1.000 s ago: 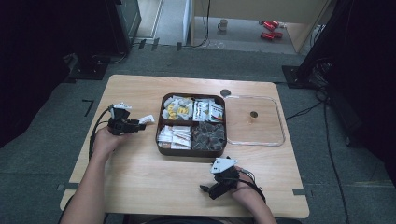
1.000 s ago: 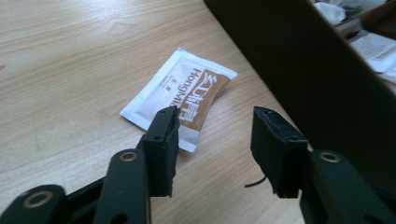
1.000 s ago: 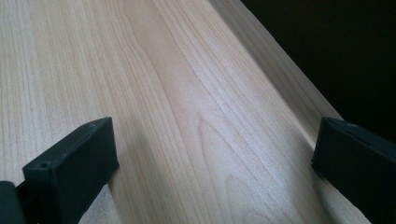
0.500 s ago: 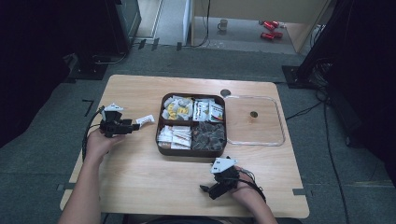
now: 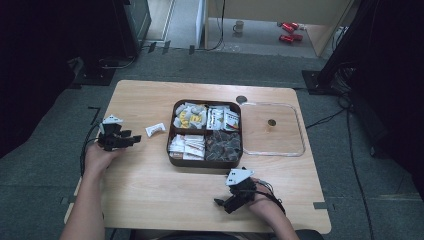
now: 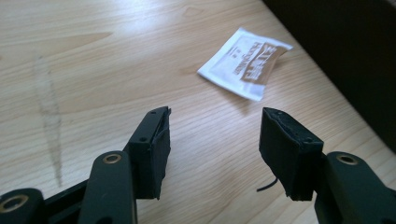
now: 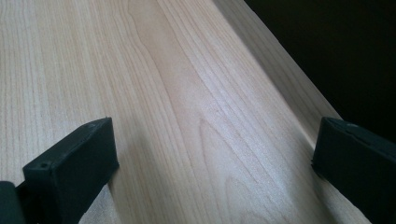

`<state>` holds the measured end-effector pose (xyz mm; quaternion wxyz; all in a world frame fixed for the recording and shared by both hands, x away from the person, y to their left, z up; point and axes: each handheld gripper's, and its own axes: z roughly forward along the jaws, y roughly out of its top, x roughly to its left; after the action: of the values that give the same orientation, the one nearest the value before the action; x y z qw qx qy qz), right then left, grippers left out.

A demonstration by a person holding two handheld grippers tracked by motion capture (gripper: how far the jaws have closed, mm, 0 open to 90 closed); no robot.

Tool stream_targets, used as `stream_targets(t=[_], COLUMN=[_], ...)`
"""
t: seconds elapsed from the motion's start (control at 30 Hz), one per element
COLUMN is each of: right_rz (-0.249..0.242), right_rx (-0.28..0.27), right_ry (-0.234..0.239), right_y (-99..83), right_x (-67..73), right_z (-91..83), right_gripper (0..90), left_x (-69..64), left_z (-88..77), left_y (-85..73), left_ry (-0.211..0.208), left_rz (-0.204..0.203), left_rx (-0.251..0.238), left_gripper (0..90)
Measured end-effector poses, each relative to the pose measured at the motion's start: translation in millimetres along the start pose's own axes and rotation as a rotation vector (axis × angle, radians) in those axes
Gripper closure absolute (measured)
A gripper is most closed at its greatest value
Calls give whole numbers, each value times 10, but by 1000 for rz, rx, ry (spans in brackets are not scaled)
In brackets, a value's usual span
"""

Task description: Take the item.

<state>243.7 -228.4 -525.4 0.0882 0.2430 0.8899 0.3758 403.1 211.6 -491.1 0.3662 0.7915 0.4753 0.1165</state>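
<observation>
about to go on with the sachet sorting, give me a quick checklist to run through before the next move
1. Sachet released and flat on the table, apart from the tray: ok.
2. Left gripper jaws have just been opening, nothing between them; sachet lies ahead of the tips in the left gripper view: ok.
3. Right gripper open over bare wood near the front edge: ok.
4. Tray compartments reachable, lid set aside to the tray's right: ok.
5. Which compartment matches this sachet: cannot tell, print too small.
</observation>
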Motion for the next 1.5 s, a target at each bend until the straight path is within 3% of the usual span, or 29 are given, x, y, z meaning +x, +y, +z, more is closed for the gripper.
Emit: stream_targets(t=[0.63, 0.73, 0.83, 0.93, 0.97, 1.07, 1.5], right_rz=[-6, -6, -7, -7, -7, -8, -7], right_rx=[1, 1, 0, 0, 0, 0, 0], right_ry=[6, 6, 6, 7, 7, 6, 6], right_y=[4, 4, 4, 6, 6, 9, 9], right_x=[-7, -7, -7, -6, -6, -6, -6], right_z=[3, 4, 4, 8, 8, 9, 10], right_gripper=[0, 0, 0, 0, 0, 0, 0], left_x=[163, 179, 223, 212, 212, 178, 177], left_z=[-15, -14, -28, -18, -18, 12, 45], left_y=[-121, -132, -170, -205, -205, -232, -255], left_ry=[93, 97, 83, 123, 123, 158, 182], left_rz=[-26, -26, -42, 20, 20, 69, 48], left_rx=[34, 33, 1, -10, -10, -21, -52], left_gripper=[413, 412, 401, 374, 366, 339, 268])
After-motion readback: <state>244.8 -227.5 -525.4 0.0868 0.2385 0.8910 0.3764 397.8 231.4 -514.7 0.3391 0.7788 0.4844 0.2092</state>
